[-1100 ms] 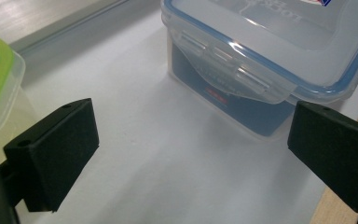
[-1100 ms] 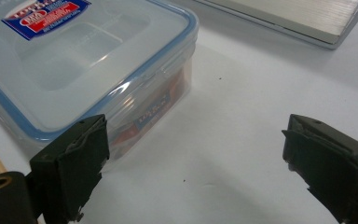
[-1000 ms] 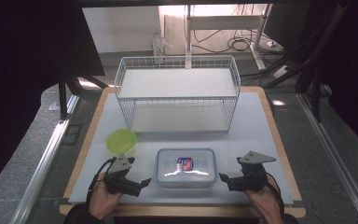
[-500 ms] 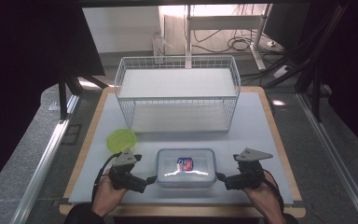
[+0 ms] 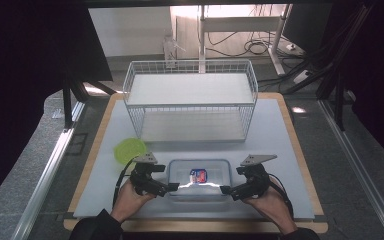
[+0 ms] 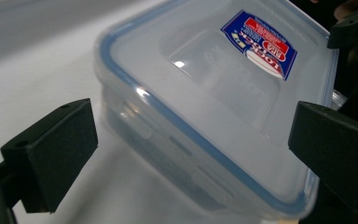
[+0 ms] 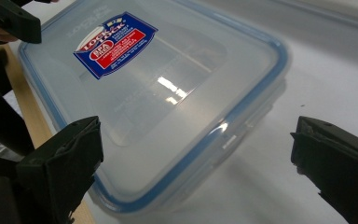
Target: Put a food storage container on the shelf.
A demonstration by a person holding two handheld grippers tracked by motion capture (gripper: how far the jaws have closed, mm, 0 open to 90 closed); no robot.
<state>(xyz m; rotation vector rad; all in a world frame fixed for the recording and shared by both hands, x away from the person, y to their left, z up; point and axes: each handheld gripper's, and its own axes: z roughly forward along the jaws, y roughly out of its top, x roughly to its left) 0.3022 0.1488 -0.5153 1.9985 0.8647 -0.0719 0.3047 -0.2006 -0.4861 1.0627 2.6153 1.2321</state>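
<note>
High view, lower centre of frame: one clear plastic container [image 5: 198, 179], rectangular with rounded corners, lying flat on a white mat [image 5: 280, 150]. Its lid is translucent, edged by a blue seal, and carries a red, white and blue label [image 5: 198, 175] near the middle.

Left gripper [image 5: 166, 189], black, held in a hand [image 5: 130, 196] at lower left of frame; its tips lie at the container's left end. Left gripper view: jaws stand wide, the near corner of the container [image 6: 205, 107] between them, neither jaw seen touching it. Jaw faces are matt, blocky, square-cut.

Right gripper [image 5: 226, 190], black, with a grey three-cornered plate on top, held in a hand [image 5: 272, 202] at lower right of frame; tips at the container's right end. Right gripper view: jaws wide, the container [image 7: 154, 102] corner between them, glossy lid with soft highlights, label [image 7: 115, 43] at upper left of frame.

Green dish [image 5: 130, 150], round, translucent lime plastic, left of the container, just above the left gripper.

Wire basket [image 5: 190, 102], white grid mesh, rectangular, open-topped, upper centre of the mat.

Surface: white mat on a light wooden tabletop [image 5: 300, 145], whose edge shows as a border. Room: grey floor, cables [image 5: 255, 47] at upper right, dark surrounds.
</note>
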